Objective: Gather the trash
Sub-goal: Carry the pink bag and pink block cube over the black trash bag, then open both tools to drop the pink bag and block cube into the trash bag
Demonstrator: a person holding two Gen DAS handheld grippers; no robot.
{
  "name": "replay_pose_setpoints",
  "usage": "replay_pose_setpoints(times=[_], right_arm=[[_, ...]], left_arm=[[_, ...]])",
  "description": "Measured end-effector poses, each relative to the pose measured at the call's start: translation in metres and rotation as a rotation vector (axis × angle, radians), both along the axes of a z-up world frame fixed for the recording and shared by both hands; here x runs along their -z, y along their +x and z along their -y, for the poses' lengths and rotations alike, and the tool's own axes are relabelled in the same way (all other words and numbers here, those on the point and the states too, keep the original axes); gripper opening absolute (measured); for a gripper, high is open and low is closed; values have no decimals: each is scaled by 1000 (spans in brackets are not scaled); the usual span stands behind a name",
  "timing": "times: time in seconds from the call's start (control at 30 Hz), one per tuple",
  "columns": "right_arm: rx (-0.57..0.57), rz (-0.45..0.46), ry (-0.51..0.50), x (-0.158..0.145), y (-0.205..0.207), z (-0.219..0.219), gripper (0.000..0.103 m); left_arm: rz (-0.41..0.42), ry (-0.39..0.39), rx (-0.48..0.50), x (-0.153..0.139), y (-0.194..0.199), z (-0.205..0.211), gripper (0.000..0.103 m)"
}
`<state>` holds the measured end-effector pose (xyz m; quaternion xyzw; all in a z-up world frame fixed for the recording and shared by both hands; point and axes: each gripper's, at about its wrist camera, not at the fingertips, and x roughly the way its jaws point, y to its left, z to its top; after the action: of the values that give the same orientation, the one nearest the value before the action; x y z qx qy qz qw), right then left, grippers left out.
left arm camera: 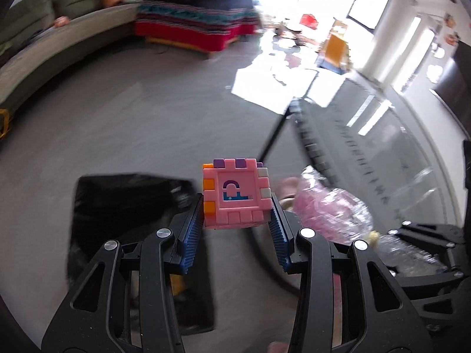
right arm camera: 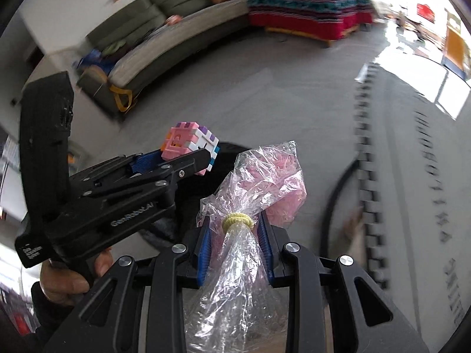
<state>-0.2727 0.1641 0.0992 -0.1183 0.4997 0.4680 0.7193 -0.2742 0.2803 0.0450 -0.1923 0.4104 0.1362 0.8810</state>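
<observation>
Pink puzzle cube (left arm camera: pixel 237 195) pinched by left hand-held gripper (left arm camera: pixel 238 214), right hand-held gripper (right arm camera: pixel 235 235) pinching crinkled clear bag (right arm camera: pixel 253 194) (yellow-tied)

grey floor (left arm camera: pixel 123 123), green sofa (right arm camera: pixel 182 8), bright sunlit windows (left arm camera: pixel 368 3)

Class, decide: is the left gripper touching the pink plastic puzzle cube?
Touching. In the left wrist view, the left gripper has both blue ribbed pads pressed against opposite sides of the pink plastic puzzle cube, with no gap.
</observation>
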Motion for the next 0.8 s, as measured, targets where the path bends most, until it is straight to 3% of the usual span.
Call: replay_pose_setpoints(times=[0.2, 0.23, 0.27, 0.3, 0.33, 0.37, 0.4, 0.53, 0.8], right_arm=[[-134, -54, -45, 20, -34, -63, 31], [-159, -68, -58, 26, -39, -75, 33], [-181, -76, -75, 31, -44, -86, 45], [-201, -82, -98, 35, -47, -96, 53], [-206, -72, -118, 38, -50, -106, 60], [-201, -58, -113, 38, -52, -110, 60], [-199, -46, -107, 38, -54, -113, 61], [-189, -57, -103, 41, -49, -109, 61], [-160, -79, -84, 43, -35, -98, 61]], left_arm=[[-63, -11, -189, 27, -53, -46, 42], [-68, -18, -224, 31, -62, -53, 42], [-69, -24, -248, 33, -67, -59, 42], [-72, -40, -285, 37, -74, -68, 47], [-79, -47, -312, 39, -77, -74, 75], [-91, -43, -365, 39, -82, -80, 92], [-86, -32, -392, 38, -86, -82, 97], [-89, -20, -454, 35, -97, -94, 97], [-108, -8, -421, 39, -91, -89, 97]])
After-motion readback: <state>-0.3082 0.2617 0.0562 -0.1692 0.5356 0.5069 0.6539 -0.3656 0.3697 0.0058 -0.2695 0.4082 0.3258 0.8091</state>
